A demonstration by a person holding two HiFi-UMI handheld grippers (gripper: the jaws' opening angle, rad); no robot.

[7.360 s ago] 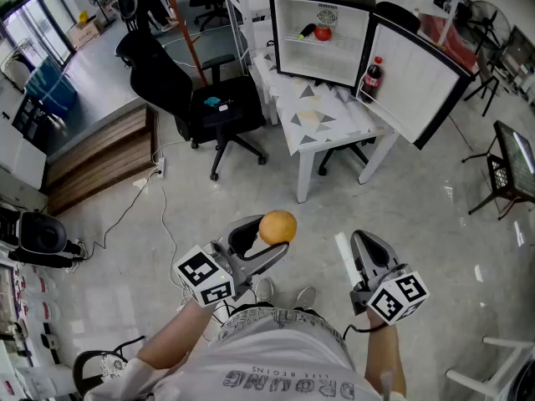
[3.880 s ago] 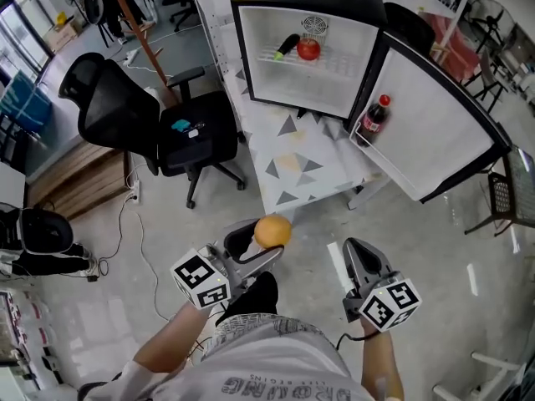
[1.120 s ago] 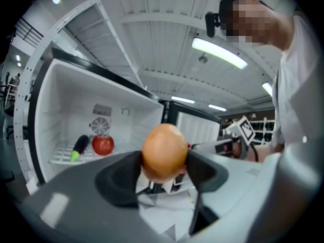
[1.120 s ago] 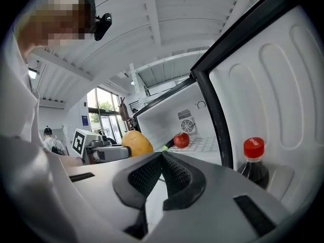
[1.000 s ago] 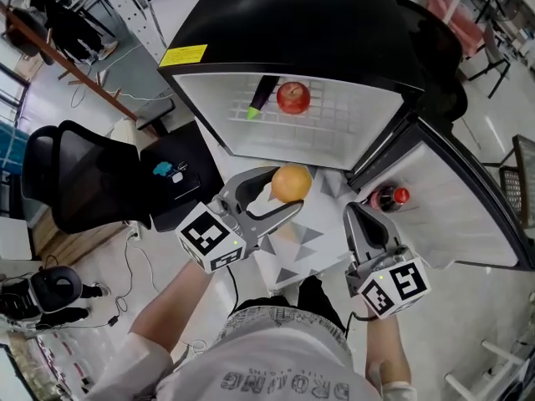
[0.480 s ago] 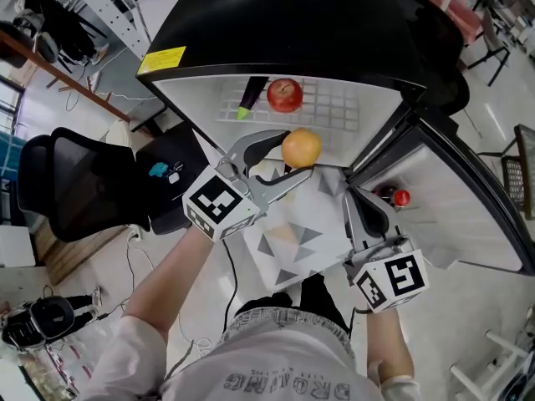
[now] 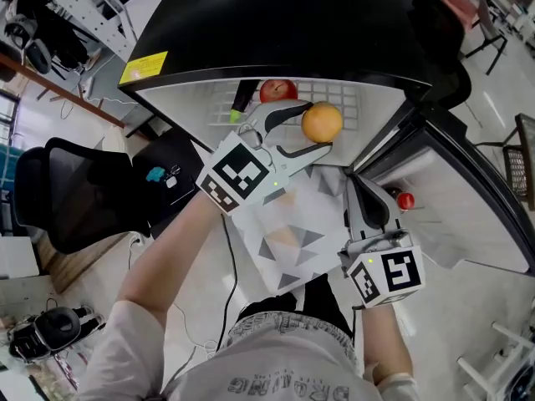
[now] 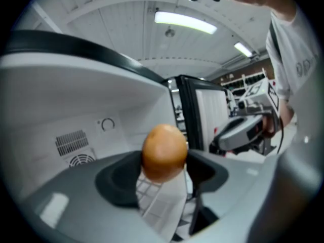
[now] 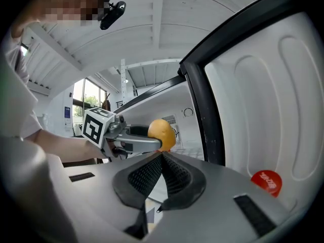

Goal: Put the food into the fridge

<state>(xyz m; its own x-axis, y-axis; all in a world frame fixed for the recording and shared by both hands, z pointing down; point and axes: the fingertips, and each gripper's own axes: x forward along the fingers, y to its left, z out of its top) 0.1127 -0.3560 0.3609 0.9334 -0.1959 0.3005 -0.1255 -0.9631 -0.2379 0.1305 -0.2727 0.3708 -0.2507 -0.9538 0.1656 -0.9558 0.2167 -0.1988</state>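
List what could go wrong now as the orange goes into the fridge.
The orange sits only at the tips of the left claw; being round, it might slip out and drop. The apple lies close by on the wire shelf; the claw could knock it.

The left hand-held gripper (image 7: 316, 127) is carried forward and high on the extended left forearm (image 7: 163, 253), with the left marker cube (image 7: 243, 175) turned upward, and its jaws are clamped on an orange (image 7: 323, 122) from either side. The right hand-held gripper (image 7: 357, 188) is held lower and nearer the body, pointed ahead, its jaws pressed together with nothing between them, the right marker cube (image 7: 386, 278) at its rear.
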